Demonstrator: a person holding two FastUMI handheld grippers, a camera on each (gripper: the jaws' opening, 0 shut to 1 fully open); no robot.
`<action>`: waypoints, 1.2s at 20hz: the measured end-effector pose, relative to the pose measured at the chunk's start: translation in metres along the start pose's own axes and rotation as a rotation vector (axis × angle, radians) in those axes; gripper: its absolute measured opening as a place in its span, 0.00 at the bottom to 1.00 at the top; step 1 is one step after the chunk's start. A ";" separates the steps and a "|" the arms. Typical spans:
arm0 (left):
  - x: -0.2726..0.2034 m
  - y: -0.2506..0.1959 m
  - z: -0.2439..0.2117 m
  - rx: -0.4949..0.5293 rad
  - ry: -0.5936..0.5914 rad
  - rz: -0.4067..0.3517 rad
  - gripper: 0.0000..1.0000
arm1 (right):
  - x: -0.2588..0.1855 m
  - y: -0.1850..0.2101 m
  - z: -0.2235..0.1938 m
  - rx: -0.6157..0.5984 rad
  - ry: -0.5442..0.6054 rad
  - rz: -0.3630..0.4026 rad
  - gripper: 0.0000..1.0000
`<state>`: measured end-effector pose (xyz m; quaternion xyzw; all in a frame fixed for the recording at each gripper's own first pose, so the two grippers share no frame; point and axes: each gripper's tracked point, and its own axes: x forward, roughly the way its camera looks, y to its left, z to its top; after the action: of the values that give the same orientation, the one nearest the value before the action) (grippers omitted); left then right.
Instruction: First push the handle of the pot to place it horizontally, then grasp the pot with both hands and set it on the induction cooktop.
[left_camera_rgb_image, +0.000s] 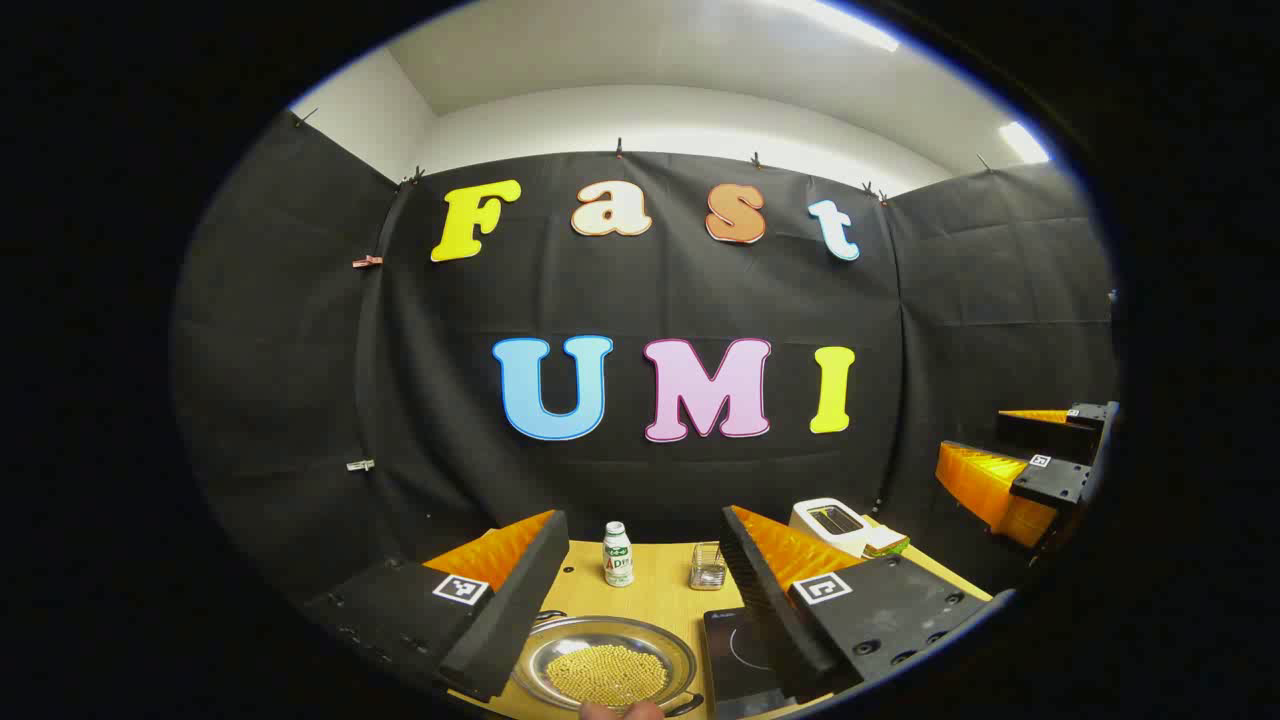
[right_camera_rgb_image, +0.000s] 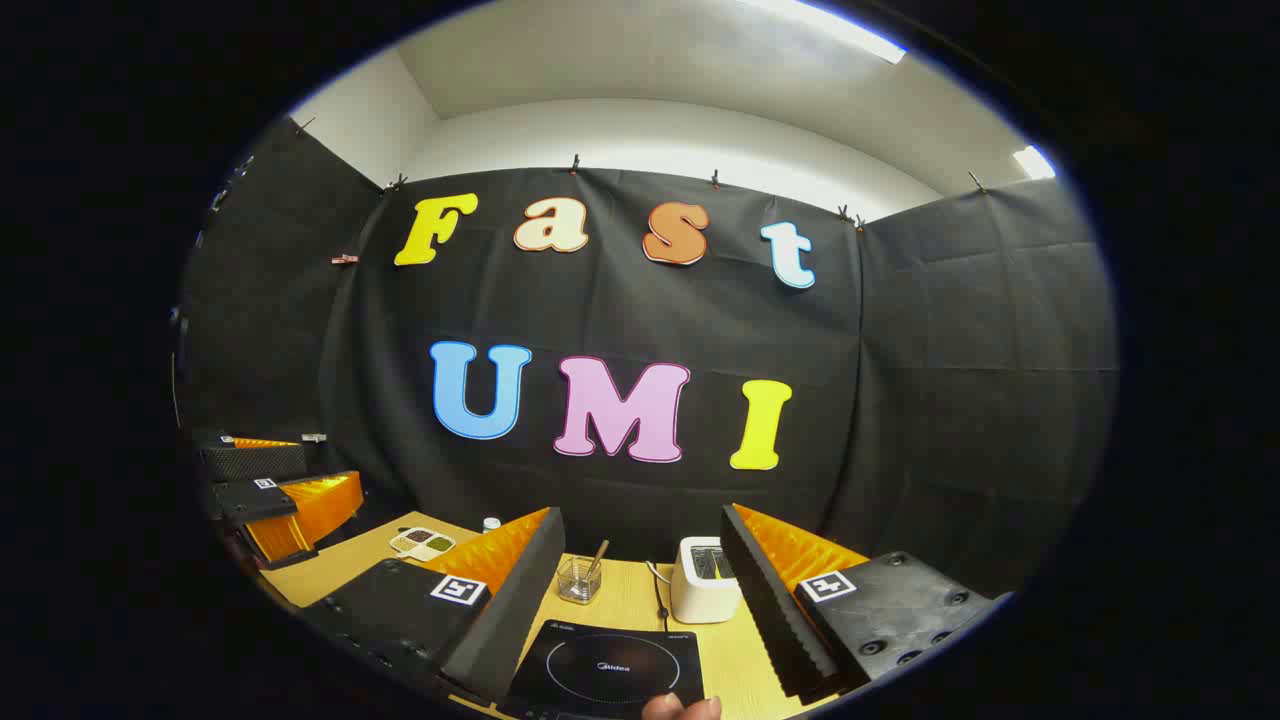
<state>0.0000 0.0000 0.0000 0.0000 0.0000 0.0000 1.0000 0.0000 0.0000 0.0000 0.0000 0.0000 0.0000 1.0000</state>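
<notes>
In the left gripper view, a shallow steel pot (left_camera_rgb_image: 605, 640) holding yellow beans sits on the wooden table (left_camera_rgb_image: 655, 590), low between my left gripper's (left_camera_rgb_image: 642, 517) open fingers. Dark handle loops show at its upper left (left_camera_rgb_image: 547, 615) and lower right (left_camera_rgb_image: 684, 703). The black induction cooktop (left_camera_rgb_image: 730, 650) lies just right of the pot. In the right gripper view, the cooktop (right_camera_rgb_image: 610, 665) lies between the open fingers of my right gripper (right_camera_rgb_image: 641, 513). Each gripper hovers above the table and holds nothing. The right gripper (left_camera_rgb_image: 972, 432) also appears far right, the left gripper (right_camera_rgb_image: 330, 462) far left.
Behind the pot stand a small white bottle (left_camera_rgb_image: 618, 553) and a glass cup (left_camera_rgb_image: 707, 566). A white toaster (right_camera_rgb_image: 700, 580) with its cord sits behind the cooktop, beside the glass with a spoon (right_camera_rgb_image: 580, 578). A divided dish (right_camera_rgb_image: 422, 542) lies far left. A fingertip (right_camera_rgb_image: 680, 708) shows at the bottom.
</notes>
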 end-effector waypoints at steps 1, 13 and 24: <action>0.000 0.002 0.000 0.005 -0.002 0.002 0.95 | -0.001 0.001 0.000 -0.002 -0.004 0.004 0.97; -0.011 0.009 0.004 0.026 -0.009 0.008 0.95 | -0.011 0.010 0.002 0.000 -0.011 0.025 0.97; -0.017 0.008 0.012 0.030 -0.029 0.004 0.95 | -0.015 0.008 0.002 -0.006 -0.009 0.019 0.97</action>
<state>-0.0167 0.0076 0.0119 0.0150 -0.0145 0.0019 0.9998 -0.0146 0.0080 0.0020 -0.0031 -0.0046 0.0093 0.9999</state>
